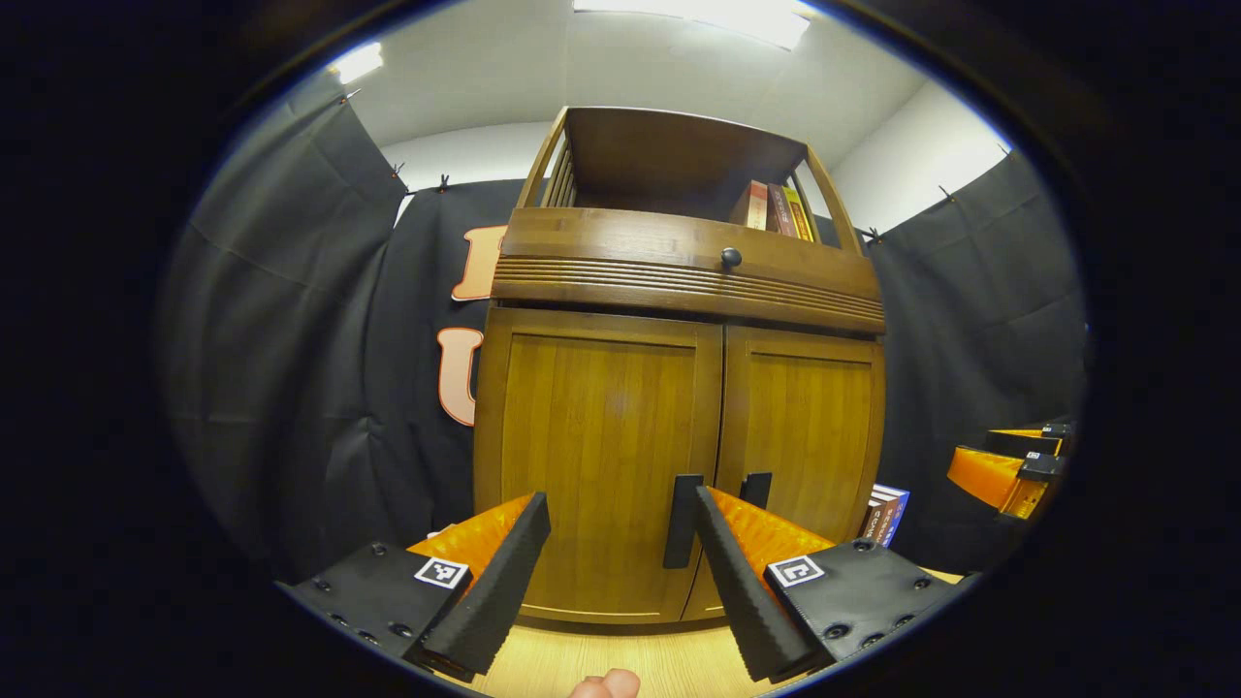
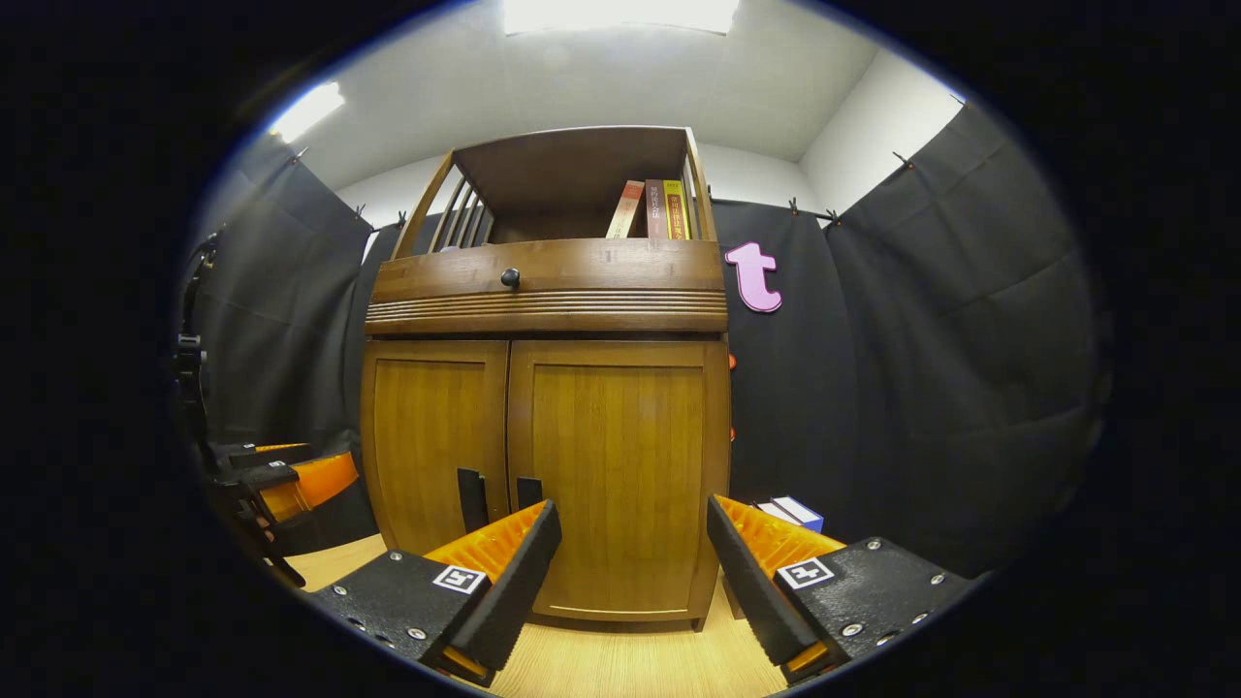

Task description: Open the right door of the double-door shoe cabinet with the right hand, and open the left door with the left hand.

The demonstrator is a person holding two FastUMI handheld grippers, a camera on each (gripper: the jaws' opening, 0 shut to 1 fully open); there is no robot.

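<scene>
Left gripper view, near first: left tongs (image 1: pixel 611 572) spread wide, nothing between them, hovering over the wood floor (image 1: pixel 620 664) just short of the shoe cabinet (image 1: pixel 679 388). A fingertip pokes in at the bottom edge. Left door (image 1: pixel 601 456) shut; its dark bar handle (image 1: pixel 682 521) sits at the door's inner edge, just beside one finger of the tongs, contact not clear. Right door handle (image 1: pixel 755 490) next to it, also untouched. Right tongs (image 1: pixel 1018 465) seen off to the side, well apart from the cabinet front.

Right gripper view: right tongs (image 2: pixel 630 572) spread, empty, facing the right door (image 2: pixel 620 475), which is shut too. Both handles lie toward the left finger, not between the fingers.

Step judged: approach only, neither door opened yet. Next move calls for shifting the right tongs toward the centre seam, getting the right handle between the fingers, closing, pulling outward along the hinge arc; then likewise on the left.

Farther back: drawer knob (image 1: pixel 730 258), books (image 1: pixel 773 208) on the top shelf, a box (image 2: pixel 790 511) on the floor by the cabinet's right side. Spine and box writing too small to read; square markers on the tongs carry no text.
</scene>
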